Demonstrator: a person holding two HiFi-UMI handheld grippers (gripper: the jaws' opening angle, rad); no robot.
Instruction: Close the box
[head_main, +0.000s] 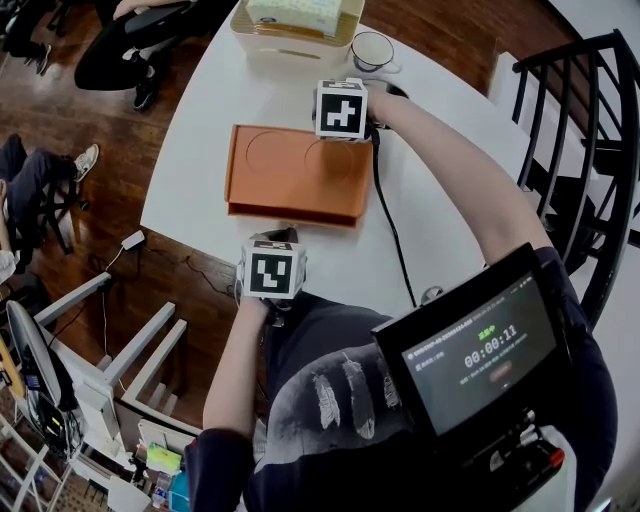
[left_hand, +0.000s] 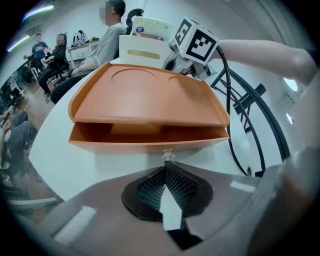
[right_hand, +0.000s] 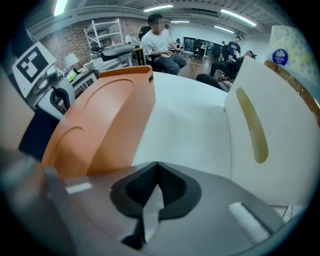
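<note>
A flat orange box (head_main: 295, 175) lies on the round white table (head_main: 200, 150). Its lid (left_hand: 150, 95) rests low over the base (left_hand: 145, 139), with a narrow gap still showing along the side facing me. My left gripper (head_main: 272, 245) is just off that near edge, jaws shut and empty, its tips (left_hand: 166, 161) a little short of the base. My right gripper (head_main: 345, 112) is at the box's far right corner, beside the lid (right_hand: 100, 125), also shut with nothing held (right_hand: 156, 165).
A cream tissue holder (head_main: 295, 30) and a white mug (head_main: 372, 50) stand at the table's far side, the holder close beside my right gripper (right_hand: 265, 135). A black cable (head_main: 390, 220) crosses the table. A black railing (head_main: 590, 120) is at right; seated people are beyond.
</note>
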